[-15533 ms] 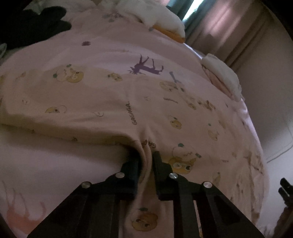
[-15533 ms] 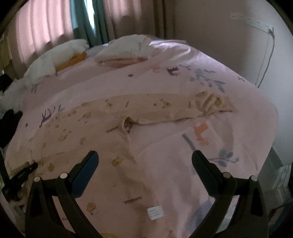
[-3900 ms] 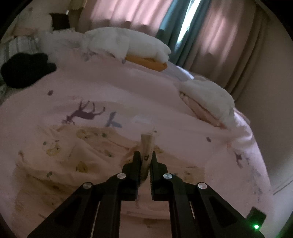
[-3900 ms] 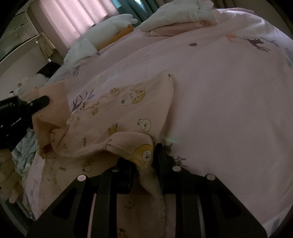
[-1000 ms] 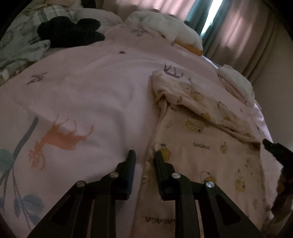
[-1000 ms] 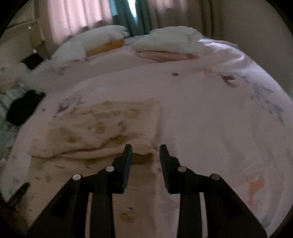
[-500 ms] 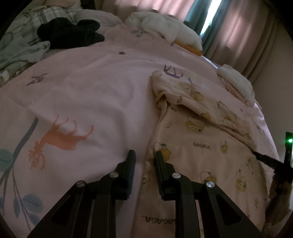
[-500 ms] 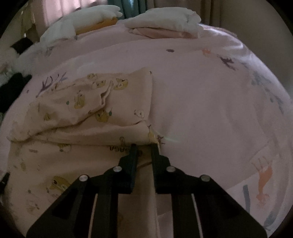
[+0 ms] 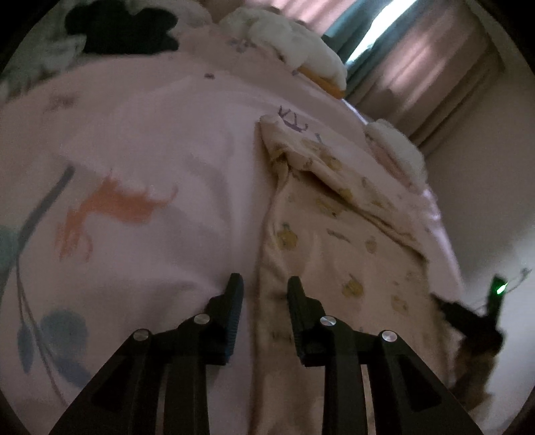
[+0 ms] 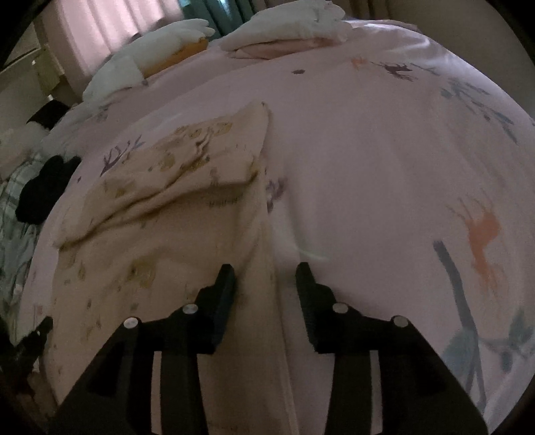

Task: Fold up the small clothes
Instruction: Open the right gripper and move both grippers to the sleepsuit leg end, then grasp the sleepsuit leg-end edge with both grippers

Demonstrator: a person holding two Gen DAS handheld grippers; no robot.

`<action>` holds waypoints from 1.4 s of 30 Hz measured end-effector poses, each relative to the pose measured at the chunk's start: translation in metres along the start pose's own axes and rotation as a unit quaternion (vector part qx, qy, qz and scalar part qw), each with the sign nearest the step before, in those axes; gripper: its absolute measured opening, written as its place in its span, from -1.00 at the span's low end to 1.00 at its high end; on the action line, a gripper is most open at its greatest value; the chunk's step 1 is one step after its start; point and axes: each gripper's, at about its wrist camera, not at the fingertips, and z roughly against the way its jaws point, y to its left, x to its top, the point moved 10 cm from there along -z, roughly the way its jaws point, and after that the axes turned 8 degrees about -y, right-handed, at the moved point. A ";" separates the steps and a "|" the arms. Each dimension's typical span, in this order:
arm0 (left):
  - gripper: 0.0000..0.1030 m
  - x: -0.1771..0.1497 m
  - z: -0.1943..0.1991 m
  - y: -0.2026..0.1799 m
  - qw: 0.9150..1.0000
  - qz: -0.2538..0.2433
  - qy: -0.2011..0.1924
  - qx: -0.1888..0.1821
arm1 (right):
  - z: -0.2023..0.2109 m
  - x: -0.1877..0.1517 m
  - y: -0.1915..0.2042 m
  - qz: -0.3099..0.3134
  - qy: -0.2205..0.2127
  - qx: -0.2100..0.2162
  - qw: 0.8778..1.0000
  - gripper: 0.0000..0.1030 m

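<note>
A cream baby garment with a yellow bear print (image 9: 337,244) lies flat on the pink bedsheet (image 9: 140,140), its top part folded down over the body. It also shows in the right wrist view (image 10: 174,214). My left gripper (image 9: 264,287) is open, its jaws straddling the garment's left edge. My right gripper (image 10: 265,277) is open, its jaws straddling the garment's right edge. Neither holds cloth. The right gripper shows at the right edge of the left wrist view (image 9: 468,318).
White folded laundry (image 10: 287,23) and a white pillow over an orange one (image 10: 150,63) lie at the far end of the bed. A black cloth (image 10: 43,187) lies at the left side. Curtains (image 9: 418,60) hang behind the bed.
Both grippers have opened a little wider and moved nearer along the garment's side edges. The right gripper has let go of the fold it pinched half a second ago.
</note>
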 end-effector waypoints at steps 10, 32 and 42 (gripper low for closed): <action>-0.45 -0.025 0.030 -0.004 0.998 0.037 0.015 -0.052 | 0.048 -0.052 0.001 -0.030 -0.032 0.051 0.998 0.06; 0.12 -0.071 0.067 -0.035 0.968 0.081 0.093 -0.219 | 0.104 -0.101 0.003 -0.129 -0.033 0.199 0.971 0.65; -0.12 -0.072 0.059 -0.046 0.974 0.071 0.073 -0.201 | 0.113 -0.114 0.008 -0.135 -0.019 0.222 0.965 0.37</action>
